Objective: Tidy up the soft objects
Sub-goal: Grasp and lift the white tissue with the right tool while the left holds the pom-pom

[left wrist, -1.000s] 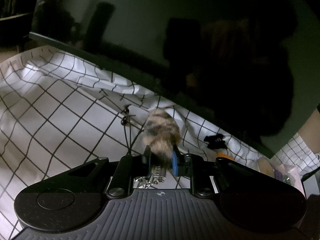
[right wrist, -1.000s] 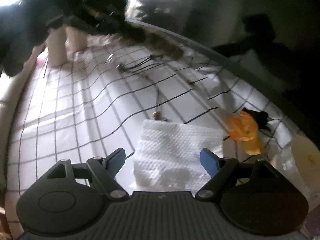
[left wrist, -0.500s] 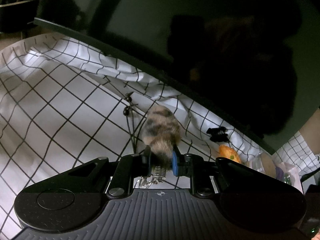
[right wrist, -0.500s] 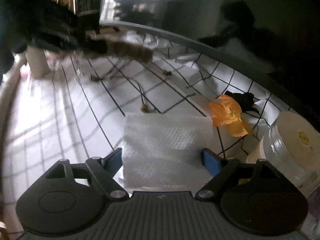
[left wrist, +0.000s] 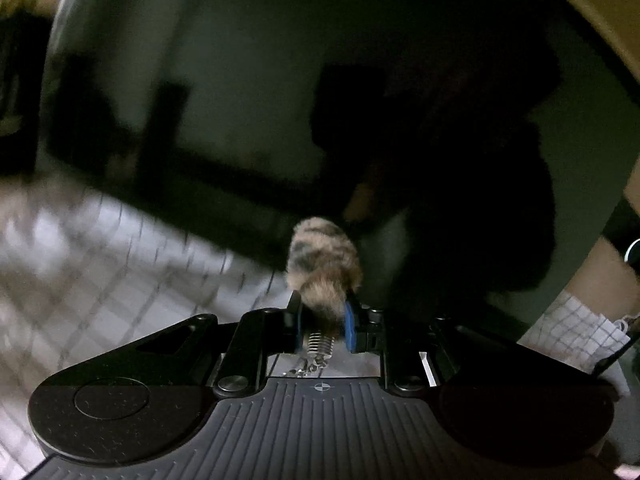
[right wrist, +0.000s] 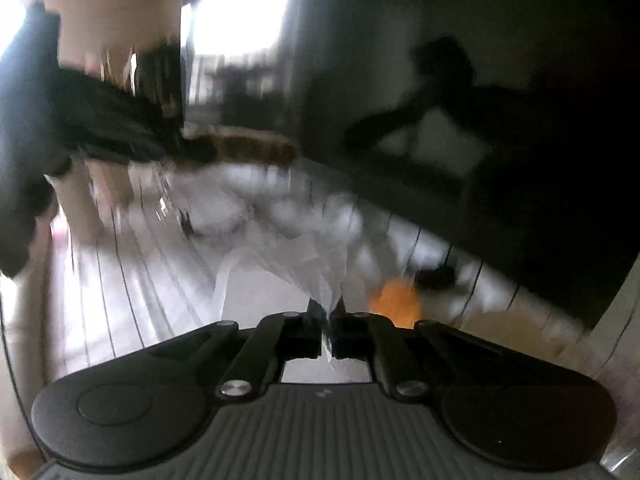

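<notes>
The furry tail point(left wrist: 324, 264), judged light and soft, was gripped by the left gripper point(left wrist: 325, 322) near its spring, while a limp paper towel point(right wrist: 316, 264) was pinched by the just-closed right gripper point(right wrist: 327, 330).

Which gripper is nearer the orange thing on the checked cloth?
Right. The right gripper, shut on the white paper towel, is just beside the orange thing; the left gripper holds the furry tail farther off.

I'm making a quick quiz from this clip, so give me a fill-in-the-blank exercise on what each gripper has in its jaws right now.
1. The left gripper is shut on a furry tail keychain with a metal ____ at its base.
2. The right gripper has just closed and pinches a white paper ____.
3. The checked tablecloth has dark lines on a ____ ground.
4. Beyond the right gripper lies a blurred item coloured ____.

Missing words: spring; towel; white; orange
</notes>
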Motion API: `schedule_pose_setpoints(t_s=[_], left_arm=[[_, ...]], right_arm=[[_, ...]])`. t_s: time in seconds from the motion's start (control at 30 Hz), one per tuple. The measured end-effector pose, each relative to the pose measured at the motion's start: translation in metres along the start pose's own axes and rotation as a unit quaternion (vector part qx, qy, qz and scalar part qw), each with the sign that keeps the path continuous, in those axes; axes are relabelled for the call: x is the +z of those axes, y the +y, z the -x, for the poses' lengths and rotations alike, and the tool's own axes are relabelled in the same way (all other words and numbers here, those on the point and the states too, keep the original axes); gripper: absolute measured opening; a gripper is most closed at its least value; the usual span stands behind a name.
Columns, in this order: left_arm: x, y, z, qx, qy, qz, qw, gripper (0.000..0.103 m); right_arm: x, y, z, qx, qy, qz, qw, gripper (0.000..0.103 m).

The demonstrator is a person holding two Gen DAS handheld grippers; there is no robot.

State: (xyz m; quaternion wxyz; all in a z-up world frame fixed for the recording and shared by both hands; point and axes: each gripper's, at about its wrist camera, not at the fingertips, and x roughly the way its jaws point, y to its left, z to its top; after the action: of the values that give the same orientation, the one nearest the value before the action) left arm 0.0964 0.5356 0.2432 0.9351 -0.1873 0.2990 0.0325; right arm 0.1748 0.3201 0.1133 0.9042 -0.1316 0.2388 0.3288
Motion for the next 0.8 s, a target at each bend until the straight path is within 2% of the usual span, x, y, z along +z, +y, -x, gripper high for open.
schedule_pose_setpoints(t_s=[0.17,0.3,0.43,0.53,0.8], left_arm=[[0.034,-0.044,0.015,-0.008,-0.036,-0.027,0.999,0.022],[0.043,-0.078,0.026,-0.024,-0.057,-0.023,0.9978,0.022],[0.046,-0.127,0.028,-0.061,-0.059,-0.034,0.9958,0.022],[0.045,-0.171,0.023,-0.108,-0.046,-0.039,0.9923,0.022],[0.025,-0.298,0.017,-0.204,-0.04,-0.097,0.9734,0.022]], right_arm=[[0.056,-0.036,0.054,-0.023,-0.061,-0.012,0.998,0.004],[0.075,-0.068,0.108,-0.072,-0.101,-0.005,0.992,0.004],[0.071,-0.104,0.171,-0.13,-0.121,0.004,0.984,0.004],[0.062,-0.133,0.207,-0.174,-0.122,0.008,0.977,0.004],[0.024,-0.205,0.285,-0.259,-0.139,-0.03,0.955,0.004]])
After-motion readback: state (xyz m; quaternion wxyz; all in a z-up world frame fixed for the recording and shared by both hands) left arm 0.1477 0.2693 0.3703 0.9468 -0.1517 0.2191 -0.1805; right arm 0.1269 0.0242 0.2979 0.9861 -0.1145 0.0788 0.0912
